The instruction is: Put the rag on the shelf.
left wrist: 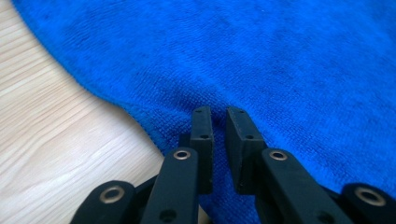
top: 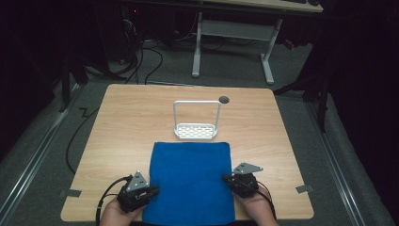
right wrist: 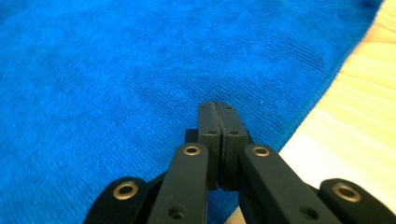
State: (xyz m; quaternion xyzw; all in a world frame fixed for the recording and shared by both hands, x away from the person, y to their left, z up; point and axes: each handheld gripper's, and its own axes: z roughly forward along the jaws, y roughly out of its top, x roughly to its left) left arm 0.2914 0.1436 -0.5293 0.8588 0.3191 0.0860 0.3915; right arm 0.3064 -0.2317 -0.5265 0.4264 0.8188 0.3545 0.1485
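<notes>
A blue towel [top: 190,179] lies flat on the wooden table [top: 127,122], its near end hanging over the front edge. My left gripper [top: 153,189] sits at the towel's left edge. In the left gripper view its jaws [left wrist: 219,112] stand a narrow gap apart with a puckered fold of the towel [left wrist: 280,56] pinched between them. My right gripper [top: 226,178] rests at the towel's right edge. Its jaws [right wrist: 218,105] are pressed flush together over the towel [right wrist: 116,70]; I cannot tell if cloth is caught under the tips.
A white wire rack [top: 196,132] with a tall hoop handle stands just beyond the towel's far edge. A round cable hole [top: 224,99] sits in the tabletop behind it. Bare wood runs along both sides of the towel.
</notes>
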